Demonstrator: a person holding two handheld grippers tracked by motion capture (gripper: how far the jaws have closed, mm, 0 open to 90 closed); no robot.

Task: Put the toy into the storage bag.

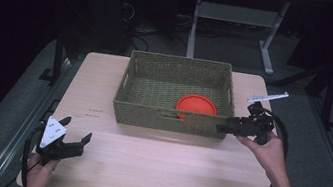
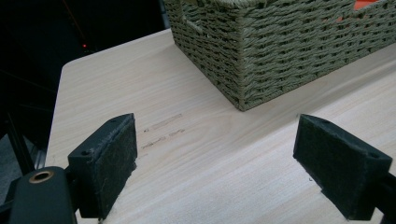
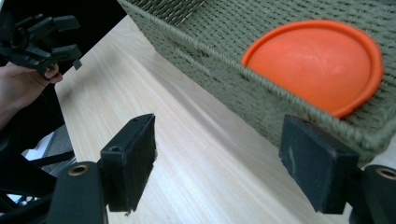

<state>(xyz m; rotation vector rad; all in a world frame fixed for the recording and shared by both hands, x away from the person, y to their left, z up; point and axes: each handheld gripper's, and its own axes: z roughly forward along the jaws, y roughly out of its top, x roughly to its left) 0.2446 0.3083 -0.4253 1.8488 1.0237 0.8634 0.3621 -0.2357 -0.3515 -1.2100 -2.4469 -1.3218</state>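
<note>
One orange disc (image 1: 196, 106) is lying flat inside woven basket (image 1: 170, 119), against near wall toward right corner; basket is sitting on surface (image 1: 153, 162). Disc is being judged light, stiff plastic, smooth and likely slippery, not fragile; raised rim is being taken as best hold, one pad under edge. Right hand-held gripper (image 1: 223, 129) is being held just outside basket's near right corner, jaws spread, empty. Left hand-held gripper (image 1: 75, 138) is being kept well apart at near left, released, nothing between pads.

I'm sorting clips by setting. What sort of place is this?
Probably a lab or workshop set up for recording: a plain wooden table with a woven basket, dark surroundings, cables on the floor, and a desk frame behind.
</note>
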